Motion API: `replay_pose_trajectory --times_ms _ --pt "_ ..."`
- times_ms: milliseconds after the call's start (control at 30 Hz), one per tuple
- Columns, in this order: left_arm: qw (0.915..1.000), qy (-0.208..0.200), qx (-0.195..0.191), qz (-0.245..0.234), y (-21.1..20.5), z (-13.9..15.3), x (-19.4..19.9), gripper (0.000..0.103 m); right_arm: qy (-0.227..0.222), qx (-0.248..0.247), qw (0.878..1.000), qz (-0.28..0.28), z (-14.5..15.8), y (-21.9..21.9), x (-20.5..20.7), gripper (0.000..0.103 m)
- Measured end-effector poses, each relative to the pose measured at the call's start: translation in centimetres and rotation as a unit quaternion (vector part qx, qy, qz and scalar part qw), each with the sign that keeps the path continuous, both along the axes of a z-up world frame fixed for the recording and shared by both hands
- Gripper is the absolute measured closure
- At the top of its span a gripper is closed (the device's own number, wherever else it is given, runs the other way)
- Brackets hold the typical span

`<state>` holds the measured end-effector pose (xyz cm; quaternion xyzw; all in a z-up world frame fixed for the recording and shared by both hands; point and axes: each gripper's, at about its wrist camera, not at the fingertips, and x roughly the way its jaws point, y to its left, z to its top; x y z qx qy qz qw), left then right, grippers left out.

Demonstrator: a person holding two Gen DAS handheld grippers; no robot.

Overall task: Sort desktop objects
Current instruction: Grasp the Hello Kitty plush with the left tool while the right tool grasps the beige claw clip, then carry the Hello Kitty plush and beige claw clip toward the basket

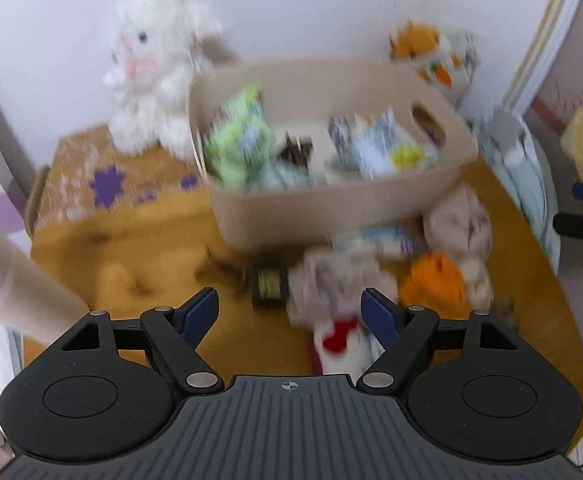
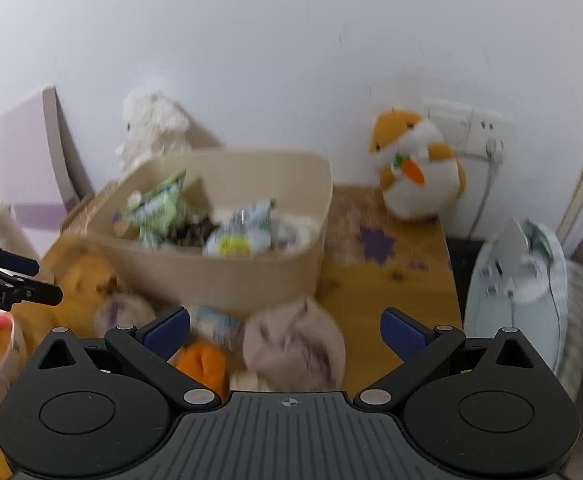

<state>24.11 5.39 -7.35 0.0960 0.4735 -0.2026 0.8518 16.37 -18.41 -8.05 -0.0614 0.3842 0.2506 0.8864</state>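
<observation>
Beige bin point(image 1: 331, 200) of packets at frame centre on tabletop point(image 1: 131, 240); left hand-held gripper point(image 1: 290, 312) and right hand-held gripper point(image 2: 285, 330) both spread wide, empty.

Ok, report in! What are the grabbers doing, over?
Left gripper open, empty. Right gripper open, empty. Beige bin holds snack packets. Soft toys piled before it.

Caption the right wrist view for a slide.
Open right gripper above soft toys on the wooden table, facing a beige bin of snack packets.
</observation>
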Motion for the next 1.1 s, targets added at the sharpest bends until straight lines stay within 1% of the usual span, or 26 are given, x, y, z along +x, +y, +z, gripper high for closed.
replay_pose_trajectory --times_ms 167,333,433,567,667,733,767,800,867,900,933,967,1000,1033,1067,1100 --pt "0.9989 0.042 0.016 -0.013 -0.3 -3.2 -2.0 0.023 0.045 -0.003 0.999 -0.020 -2.8 -1.1 -2.4 0.000" --pt "0.9978 0.058 0.027 -0.012 -1.1 -6.0 -2.7 0.023 0.088 -0.013 0.995 -0.043 -5.9 -1.0 -4.0 0.000" --pt "0.9973 0.062 0.039 -0.002 -1.5 -7.2 -2.4 0.023 0.092 -0.014 0.994 -0.051 -6.9 -0.6 -4.7 0.000" --pt "0.9950 0.084 0.053 -0.002 -2.0 -8.8 -1.4 0.023 0.096 -0.025 0.993 -0.061 -8.1 0.0 -4.9 0.000" --pt "0.9943 0.094 0.050 0.003 -1.9 -9.7 -1.0 0.023 0.097 -0.039 0.992 -0.070 -8.9 0.5 -4.7 0.000" --pt "0.9942 0.096 0.048 0.006 -2.0 -10.1 -1.0 0.023 0.098 -0.058 0.991 -0.077 -9.3 1.0 -4.6 0.000" --pt "0.9943 0.095 0.046 0.006 -2.1 -10.2 -1.0 0.023 0.099 -0.060 0.990 -0.078 -9.3 1.1 -4.5 0.002" --pt "0.9945 0.094 0.045 0.007 -2.3 -10.4 -1.0 0.023 0.100 -0.060 0.990 -0.077 -9.4 1.1 -4.4 0.004" --pt "0.9951 0.089 0.043 0.004 -2.7 -10.5 -1.1 0.026 0.104 -0.066 0.990 -0.073 -9.6 1.5 -4.2 0.017" --pt "0.9957 0.084 0.039 -0.001 -3.0 -10.5 -1.1 0.029 0.107 -0.070 0.989 -0.071 -9.7 1.7 -4.1 0.020" --pt "0.9962 0.080 0.034 -0.006 -3.2 -10.6 -1.2 0.038 0.112 -0.071 0.989 -0.069 -9.9 1.8 -4.0 0.027" --pt "0.9962 0.081 0.031 -0.011 -3.4 -10.6 -1.2 0.045 0.118 -0.069 0.988 -0.068 -10.1 1.9 -3.9 0.037" --pt "0.9958 0.085 0.029 -0.015 -3.6 -10.7 -1.2 0.047 0.123 -0.068 0.988 -0.068 -10.2 1.9 -3.8 0.041" --pt "0.9955 0.089 0.027 -0.017 -3.6 -10.8 -1.1 0.050 0.129 -0.066 0.987 -0.069 -10.3 2.0 -3.8 0.049" --pt "0.9952 0.092 0.026 -0.018 -3.7 -10.8 -1.1 0.054 0.134 -0.062 0.987 -0.068 -10.4 1.9 -3.8 0.053" --pt "0.9953 0.091 0.023 -0.022 -3.7 -10.8 -1.2 0.056 0.137 -0.057 0.987 -0.066 -10.5 1.9 -3.8 0.055"
